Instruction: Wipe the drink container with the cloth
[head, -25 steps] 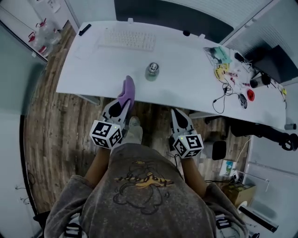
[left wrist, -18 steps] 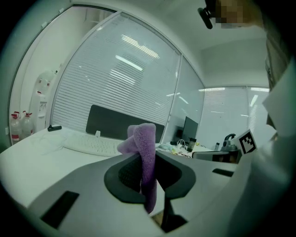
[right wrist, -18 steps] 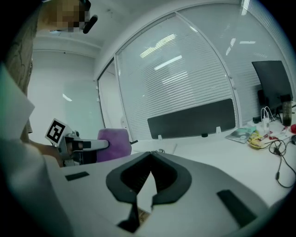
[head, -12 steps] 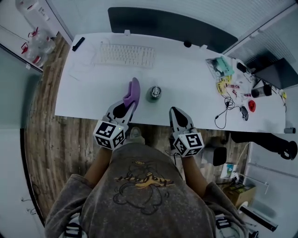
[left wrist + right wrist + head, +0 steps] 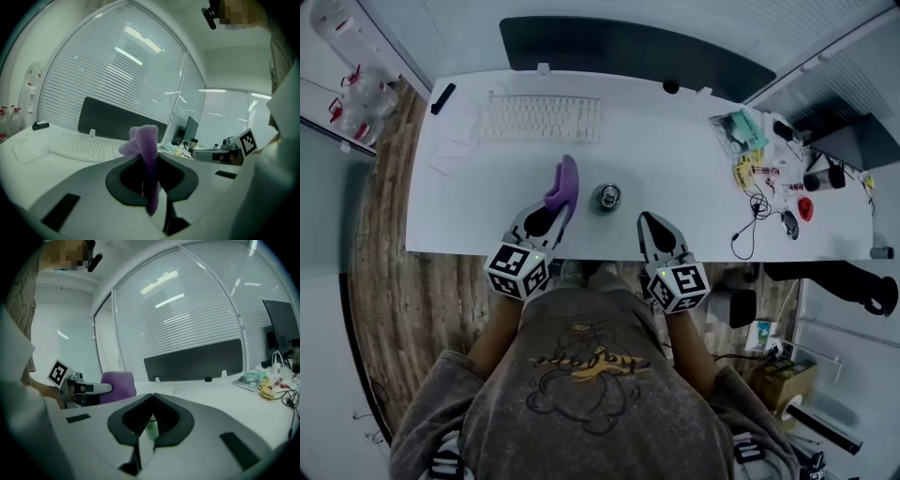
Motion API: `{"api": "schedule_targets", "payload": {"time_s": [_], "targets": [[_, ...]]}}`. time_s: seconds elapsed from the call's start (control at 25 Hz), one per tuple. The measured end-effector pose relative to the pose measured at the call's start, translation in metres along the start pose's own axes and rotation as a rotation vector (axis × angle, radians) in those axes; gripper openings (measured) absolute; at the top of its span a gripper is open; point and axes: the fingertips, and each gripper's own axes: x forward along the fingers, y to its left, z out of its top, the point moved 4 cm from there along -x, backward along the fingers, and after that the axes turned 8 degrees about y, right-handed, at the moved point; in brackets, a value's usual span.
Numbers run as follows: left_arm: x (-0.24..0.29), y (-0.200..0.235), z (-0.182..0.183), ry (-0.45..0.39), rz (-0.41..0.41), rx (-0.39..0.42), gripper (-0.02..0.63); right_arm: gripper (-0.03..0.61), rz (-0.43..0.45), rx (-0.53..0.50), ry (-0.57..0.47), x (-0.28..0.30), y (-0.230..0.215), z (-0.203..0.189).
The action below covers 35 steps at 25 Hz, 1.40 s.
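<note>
The left gripper (image 5: 555,208) pinches the purple cloth (image 5: 565,178), which stands up past its tips. The right gripper (image 5: 645,219) has its jaws pressed together and holds nothing. The drink container (image 5: 607,197) stands upright on the white desk (image 5: 675,150), between the two grippers and just beside the cloth. Hazard: nothing steadies the container, so a sideways wipe may tip it or slide it toward the near desk edge. The bunched cloth may also slip from the narrow pinch under drag.

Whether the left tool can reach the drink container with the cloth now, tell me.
Probably yes: the left tool, shut on the cloth, is beside the drink container with nothing standing between them.
</note>
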Motion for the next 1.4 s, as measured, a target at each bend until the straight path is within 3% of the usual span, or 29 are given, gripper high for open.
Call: {"api": "schedule_targets", "payload": {"time_s": [0.64, 0.88, 1.24, 1.4], "targets": [[0.013, 0.008, 0.008, -0.009, -0.005, 0.004, 0.057, 0.023, 0.054, -0.053, 0.028, 0.018, -0.009, 0.007], [0.018, 0.008, 0.006, -0.007, 0.000, -0.004, 0.057, 0.123, 0.120, -0.074, 0.038, 0.028, -0.005, 0.010], [0.018, 0.013, 0.000, 0.002, 0.029, -0.028, 0.057, 0.324, 0.248, -0.100, 0.080, 0.049, 0.006, 0.006], [0.019, 0.015, -0.003, 0.004, 0.041, -0.035, 0.057, 0.362, 0.283, -0.098, 0.107, 0.059, 0.008, 0.000]]}}
